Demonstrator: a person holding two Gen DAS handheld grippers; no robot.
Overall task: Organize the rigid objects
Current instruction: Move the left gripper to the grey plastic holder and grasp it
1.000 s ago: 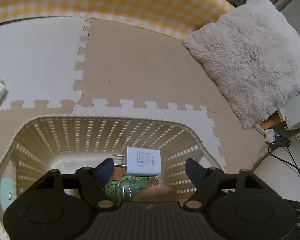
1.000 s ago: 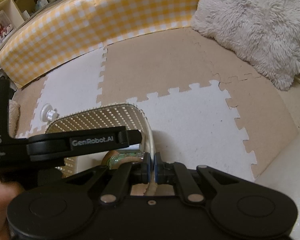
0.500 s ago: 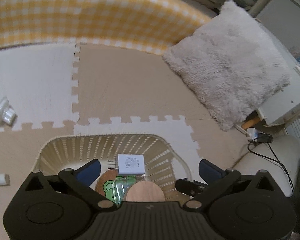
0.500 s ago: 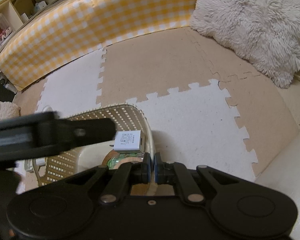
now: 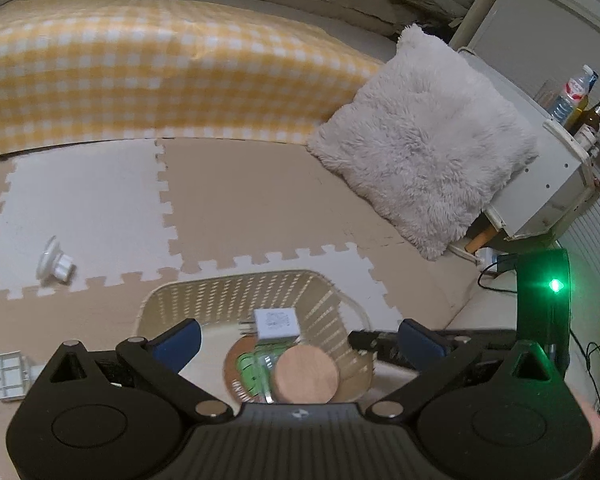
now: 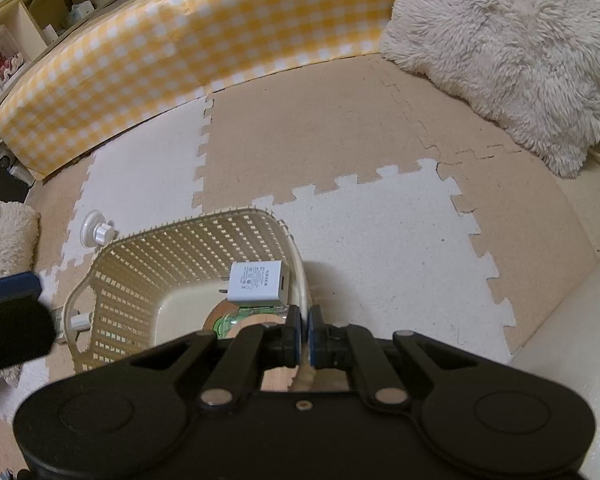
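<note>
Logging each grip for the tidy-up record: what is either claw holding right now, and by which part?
The right claw is shut on the basket, pinching its rim on the near right side. The left claw is wide open above the basket, holding nothing.

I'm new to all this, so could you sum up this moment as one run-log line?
left gripper: open, empty, above basket | right gripper: shut on basket rim | charger: inside basket | white knob: on mat
</note>
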